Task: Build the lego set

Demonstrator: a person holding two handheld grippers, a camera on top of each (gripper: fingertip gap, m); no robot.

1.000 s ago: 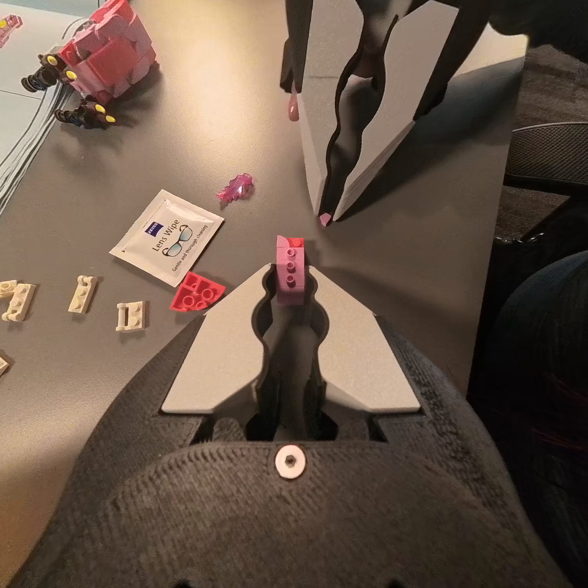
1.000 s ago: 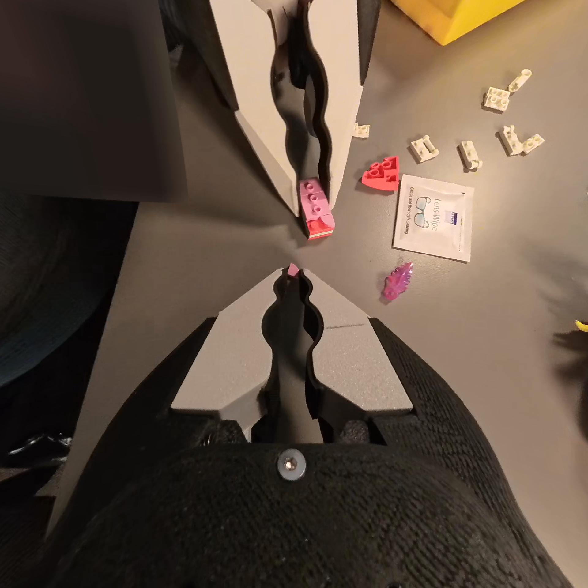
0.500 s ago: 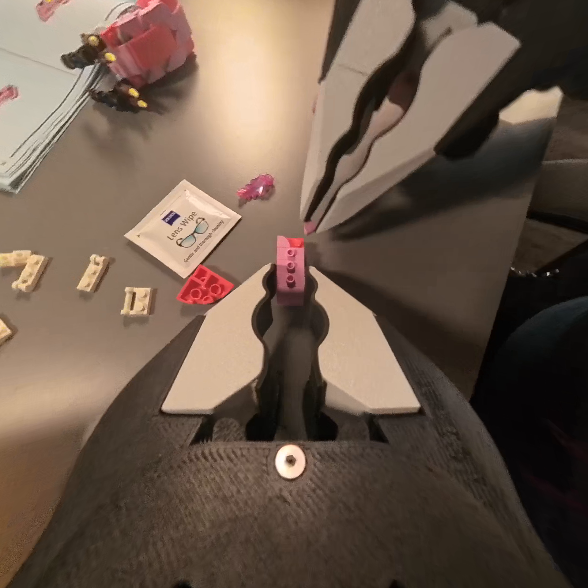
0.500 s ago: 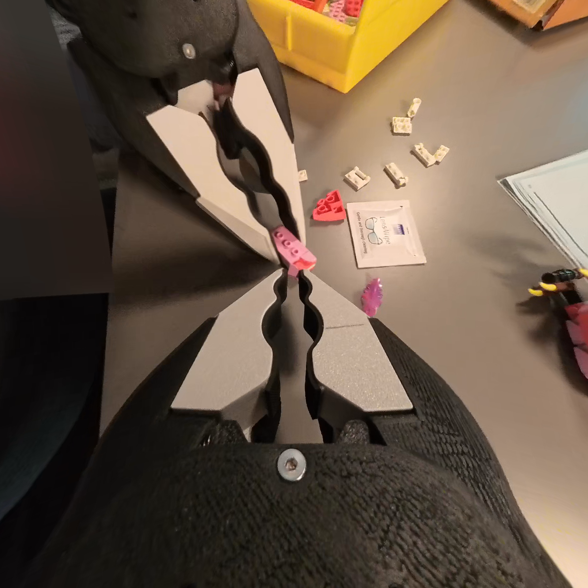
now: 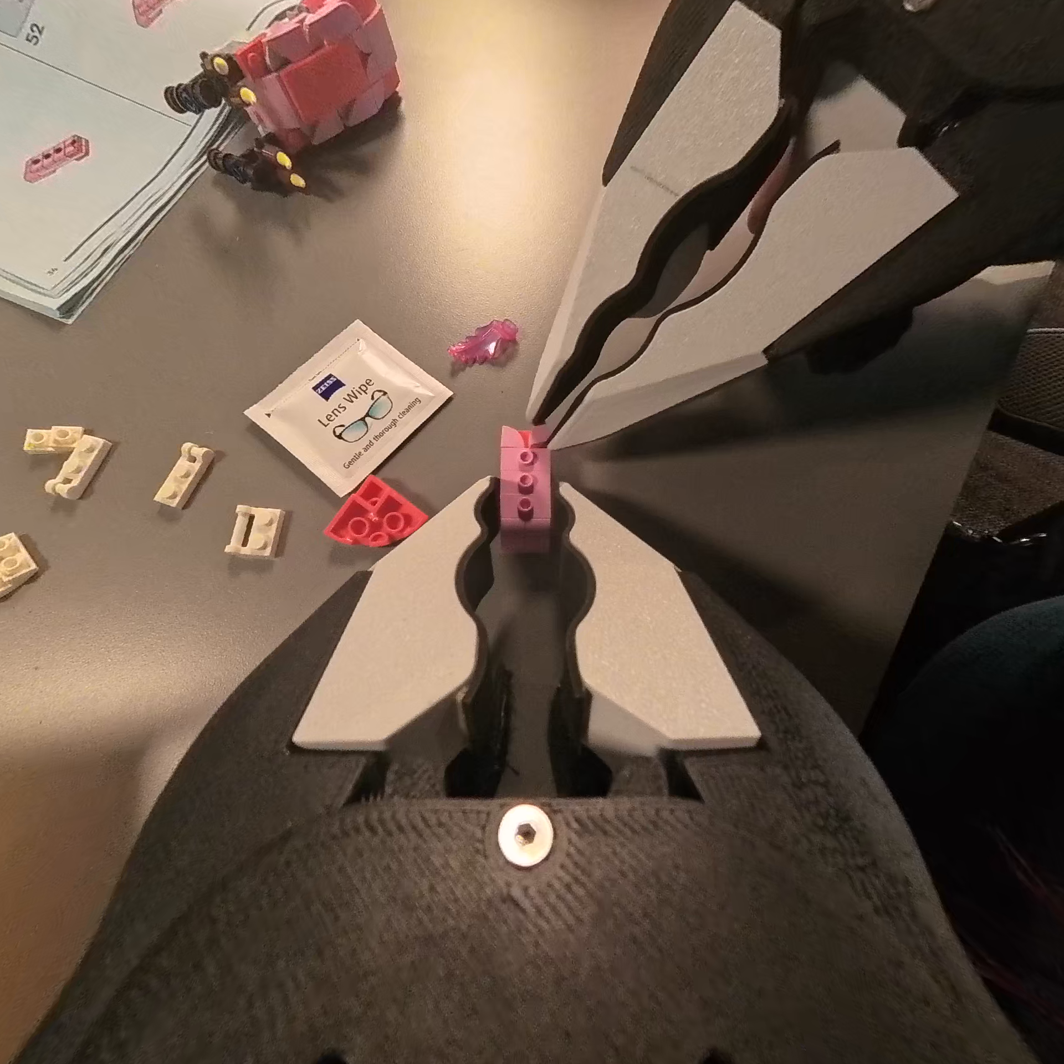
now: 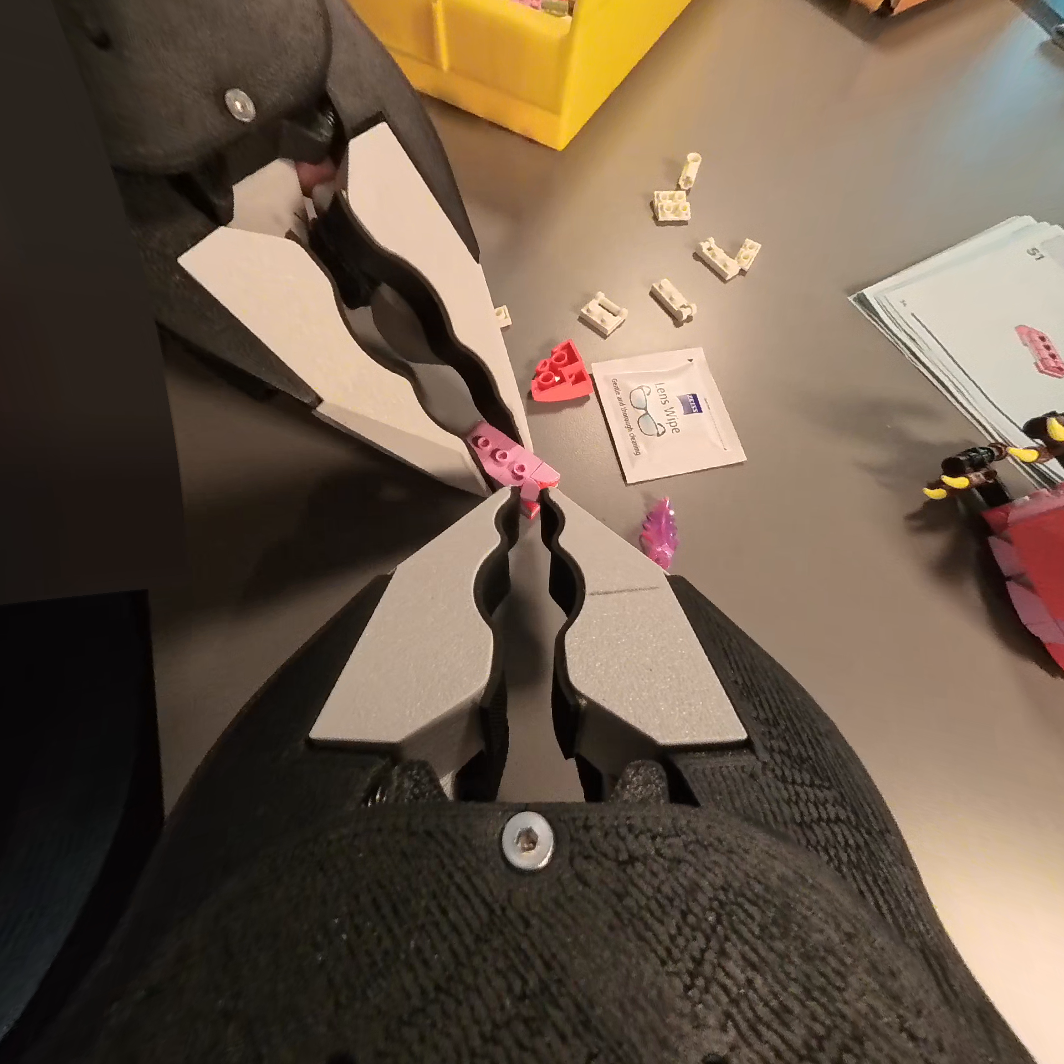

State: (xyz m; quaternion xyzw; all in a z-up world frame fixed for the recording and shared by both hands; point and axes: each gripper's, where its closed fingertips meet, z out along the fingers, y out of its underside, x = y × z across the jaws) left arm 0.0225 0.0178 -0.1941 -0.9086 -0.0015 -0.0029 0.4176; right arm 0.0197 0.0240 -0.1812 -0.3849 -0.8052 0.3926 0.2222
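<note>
L gripper (image 5: 525,500): clamped on pink brick stack (image 5: 524,489).
R gripper (image 6: 527,496): pinched on small pink piece (image 6: 528,486), pressed to stack's end.
Nearby: red wedge brick (image 5: 374,512), wipe sachet (image 5: 348,403) on table (image 5: 403,201).

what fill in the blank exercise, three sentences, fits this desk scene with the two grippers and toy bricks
1. The left gripper clamps a lilac studded brick stack showing ____ studs in a row.
2. The white paper wipe sachet lies beside a ____ rounded plastic brick.
3. The bin behind the cream hinge bricks is ____.

Missing words: three; red; yellow
</note>
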